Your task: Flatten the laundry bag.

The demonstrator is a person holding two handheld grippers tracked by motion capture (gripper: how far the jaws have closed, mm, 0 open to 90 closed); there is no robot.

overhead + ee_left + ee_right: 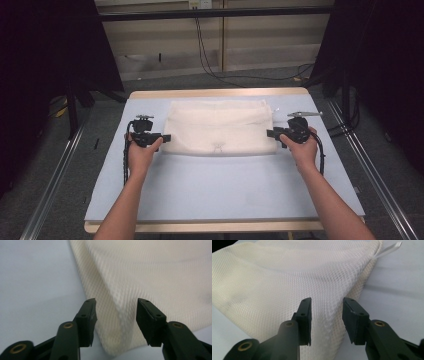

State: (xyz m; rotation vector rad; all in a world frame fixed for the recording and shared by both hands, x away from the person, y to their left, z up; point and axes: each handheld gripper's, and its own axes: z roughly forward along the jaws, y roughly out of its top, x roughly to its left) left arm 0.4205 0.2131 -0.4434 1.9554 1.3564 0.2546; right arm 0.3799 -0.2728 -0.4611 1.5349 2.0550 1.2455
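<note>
Cream mesh bag [218, 127] lies flat, folded, on the table [210, 185].

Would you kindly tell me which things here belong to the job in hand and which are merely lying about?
In the job:
- cream mesh bag, flat on the table
- left gripper, open at the bag's near left corner
- right gripper, open at its near right corner

Lying about:
- black cables on the floor beyond the table
- blue table mat

Overhead plus two close tool-mounted views
</note>
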